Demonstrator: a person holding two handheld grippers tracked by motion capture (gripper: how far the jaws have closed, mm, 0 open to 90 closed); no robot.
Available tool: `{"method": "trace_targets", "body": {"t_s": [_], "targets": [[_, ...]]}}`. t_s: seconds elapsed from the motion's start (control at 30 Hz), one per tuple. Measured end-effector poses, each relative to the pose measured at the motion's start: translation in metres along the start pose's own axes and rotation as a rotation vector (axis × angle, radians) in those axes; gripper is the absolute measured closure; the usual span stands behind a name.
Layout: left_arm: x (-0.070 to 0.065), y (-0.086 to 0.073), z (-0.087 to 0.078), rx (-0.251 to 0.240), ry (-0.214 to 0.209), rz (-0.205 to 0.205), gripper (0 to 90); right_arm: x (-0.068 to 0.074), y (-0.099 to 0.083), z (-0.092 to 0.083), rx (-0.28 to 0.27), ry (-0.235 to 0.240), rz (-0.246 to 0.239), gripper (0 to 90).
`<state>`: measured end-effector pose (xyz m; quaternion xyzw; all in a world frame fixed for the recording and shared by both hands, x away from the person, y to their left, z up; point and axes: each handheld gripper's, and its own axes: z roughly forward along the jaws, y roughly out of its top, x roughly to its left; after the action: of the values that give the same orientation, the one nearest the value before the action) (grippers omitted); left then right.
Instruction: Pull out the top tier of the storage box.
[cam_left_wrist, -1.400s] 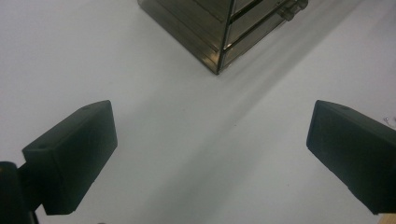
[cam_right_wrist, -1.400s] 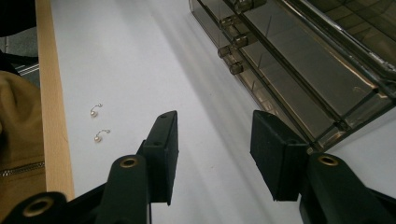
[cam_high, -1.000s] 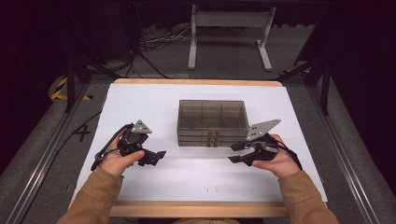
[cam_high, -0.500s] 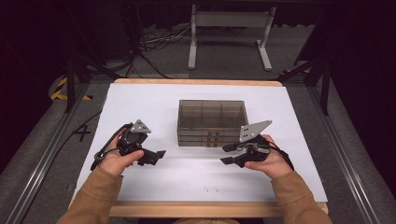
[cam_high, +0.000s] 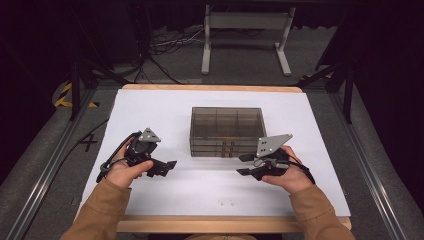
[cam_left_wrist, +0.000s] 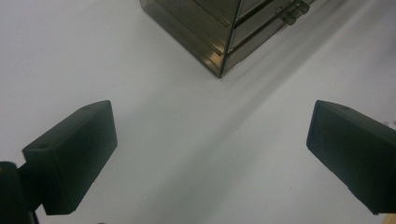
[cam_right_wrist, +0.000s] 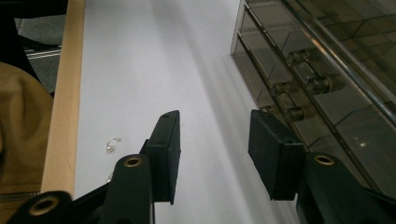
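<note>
A smoky see-through drawer box (cam_high: 227, 131) stands in the middle of the white table top (cam_high: 150, 107). My left gripper (cam_high: 167, 167) rests on the table to the box's left, open wide, with nothing between its jaws. In the left gripper view (cam_left_wrist: 210, 135) the box's near corner (cam_left_wrist: 219, 37) lies ahead. My right gripper (cam_high: 245, 164) sits just in front of the box's right half and points left along its front. It is open; its jaws have just been closing a little with nothing between them. In the right gripper view (cam_right_wrist: 212, 126) the small drawer knobs (cam_right_wrist: 299, 84) are close on the right.
A tiny metal piece (cam_right_wrist: 112, 143) lies on the white top near the wooden front edge (cam_right_wrist: 65, 93); in the high view the same piece (cam_high: 227, 202) shows as a faint speck. Dark floor, cables and a metal stand (cam_high: 245, 35) lie beyond the table.
My right gripper has shifted a little to the left along the box's front. The left gripper and the box have stayed where they were.
</note>
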<state>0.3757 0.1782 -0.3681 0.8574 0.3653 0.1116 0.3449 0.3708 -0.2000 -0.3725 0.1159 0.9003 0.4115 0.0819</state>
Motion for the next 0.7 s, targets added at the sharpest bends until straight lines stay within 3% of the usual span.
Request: {"method": "trace_targets", "body": {"t_s": [0.23,0.57,0.6,0.7], "targets": [[0.0,0.001,0.001,-0.005,0.001,0.002,2.4,0.006,-0.001,-0.002,-0.02,-0.041,-0.083,55.1],[0.001,0.001,-0.001,-0.009,-0.001,-0.006,2.4,0.017,-0.002,0.001,-0.016,-0.127,-0.225,57.6],[0.001,0.001,-0.001,-0.01,-0.002,-0.006,2.3,0.018,-0.002,0.002,-0.005,-0.153,-0.257,57.7],[0.002,0.001,-0.001,-0.011,-0.002,-0.003,2.3,0.02,-0.003,0.003,-0.006,-0.176,-0.276,58.4]]}}
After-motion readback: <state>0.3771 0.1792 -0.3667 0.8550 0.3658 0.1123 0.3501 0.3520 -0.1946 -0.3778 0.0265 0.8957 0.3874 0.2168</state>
